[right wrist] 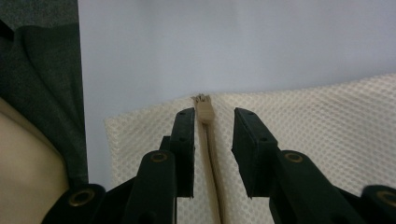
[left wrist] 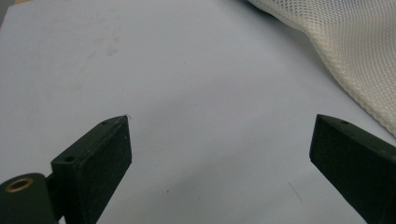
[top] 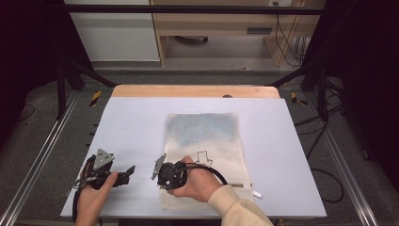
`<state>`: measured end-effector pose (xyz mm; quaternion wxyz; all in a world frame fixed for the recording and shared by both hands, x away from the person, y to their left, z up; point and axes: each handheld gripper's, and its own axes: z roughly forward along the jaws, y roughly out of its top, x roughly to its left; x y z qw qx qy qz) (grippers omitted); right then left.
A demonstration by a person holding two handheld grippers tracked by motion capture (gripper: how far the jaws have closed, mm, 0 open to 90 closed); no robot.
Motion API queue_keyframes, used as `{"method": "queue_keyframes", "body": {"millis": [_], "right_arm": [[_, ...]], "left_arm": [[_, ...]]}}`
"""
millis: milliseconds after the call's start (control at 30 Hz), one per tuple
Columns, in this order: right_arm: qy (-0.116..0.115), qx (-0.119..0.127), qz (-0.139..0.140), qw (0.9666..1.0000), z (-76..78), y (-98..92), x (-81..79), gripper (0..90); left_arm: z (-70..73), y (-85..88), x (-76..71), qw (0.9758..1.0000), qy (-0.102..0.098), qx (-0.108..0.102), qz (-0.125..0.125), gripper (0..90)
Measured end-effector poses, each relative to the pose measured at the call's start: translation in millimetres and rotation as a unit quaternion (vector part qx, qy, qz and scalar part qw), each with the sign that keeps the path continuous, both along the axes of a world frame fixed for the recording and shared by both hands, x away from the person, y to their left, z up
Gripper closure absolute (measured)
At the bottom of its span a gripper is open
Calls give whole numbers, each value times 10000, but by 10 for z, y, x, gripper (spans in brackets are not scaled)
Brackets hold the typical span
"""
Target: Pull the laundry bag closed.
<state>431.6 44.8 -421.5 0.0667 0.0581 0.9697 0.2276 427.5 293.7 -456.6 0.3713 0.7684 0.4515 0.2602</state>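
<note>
Low centre, the right gripper (right wrist: 212, 128) lies level on the mesh bag (top: 207, 136), jaws narrowly apart around its zipper tape (right wrist: 204, 112), not pressing. Lower left, the left gripper (left wrist: 219, 140) rests with jaws wide open.

Left gripper (top: 128, 172): black body, grey three-cornered plate on top, fixed with small screws; dark cable bundle with orange-red strands trails off beside the hand. In the left gripper view, flat matte-black jaw blocks, small screw holes near their tips, one brass-ringed hole at the lower left.

Right gripper (top: 155, 170): same black housing, grey plate at its front, thick black cable looping back over the wrist. In the right gripper view, slim black jaws with recessed screw holes, brass-ringed pivots on the linkage behind.

Right forearm: cream long sleeve, ribbed cuff. Left forearm: no sleeve seen.
</note>
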Motion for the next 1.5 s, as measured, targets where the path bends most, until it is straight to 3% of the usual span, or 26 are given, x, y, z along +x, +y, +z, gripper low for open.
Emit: {"method": "queue_keyframes", "body": {"millis": [233,367,1000,1267,1400,1500], "right_arm": [[57,-154,-61,9998,-100,104,42,729],[207,-143,-92,9996,-129,136,71,734],[419,-230,-53,9988,-159,167,105,818],[418,-85,-38,9991,-40,123,101,819],[444,-36,-10,9990,-4,104,99,819],[443,-68,7,9990,9,102,112,819]], "left_arm": [[4,1,-1,10000,3,0,-7,56],[5,4,5,10000,5,-11,-9,56],[19,-12,-11,9999,77,-79,-99,60],[127,-37,-197,9989,56,-332,-319,61],[152,-82,-303,9961,143,-710,-507,60],[143,-144,-379,9951,206,-692,-674,57]]}}
